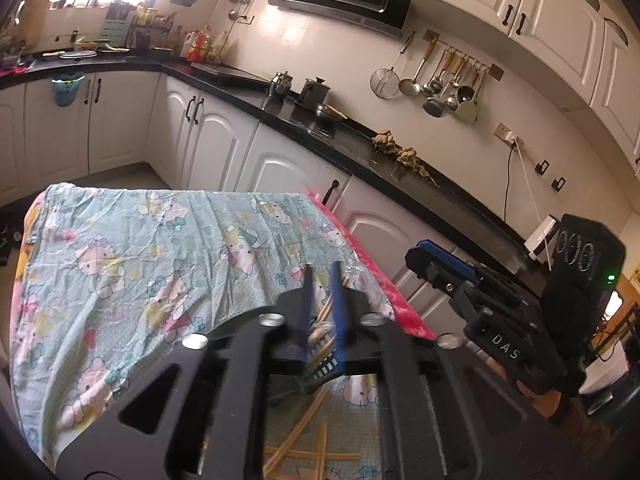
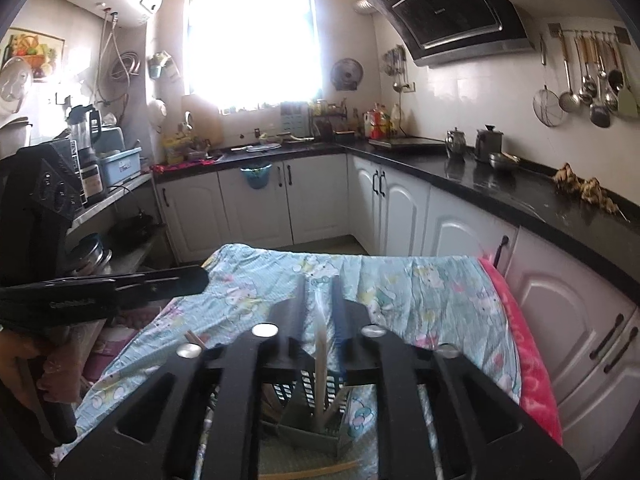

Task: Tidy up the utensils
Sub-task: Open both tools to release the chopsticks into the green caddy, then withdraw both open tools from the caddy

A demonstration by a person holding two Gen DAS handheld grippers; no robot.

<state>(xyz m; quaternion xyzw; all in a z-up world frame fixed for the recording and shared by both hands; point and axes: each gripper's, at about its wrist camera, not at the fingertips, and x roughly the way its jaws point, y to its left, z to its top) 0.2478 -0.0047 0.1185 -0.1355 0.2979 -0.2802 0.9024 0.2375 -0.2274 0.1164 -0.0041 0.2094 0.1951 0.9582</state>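
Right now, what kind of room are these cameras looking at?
A home kitchen, almost certainly. A range hood hangs on the tiled wall, ladles and a strainer hang from a rail, and white cabinets run under a black countertop holding kettles. The work happens on a cloth-covered table.

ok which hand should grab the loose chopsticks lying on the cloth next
Left, probably. Several loose chopsticks lie on the cloth right below the left gripper, beside the holder. The right gripper hangs over the holder, and its view shows only one at the bottom edge.
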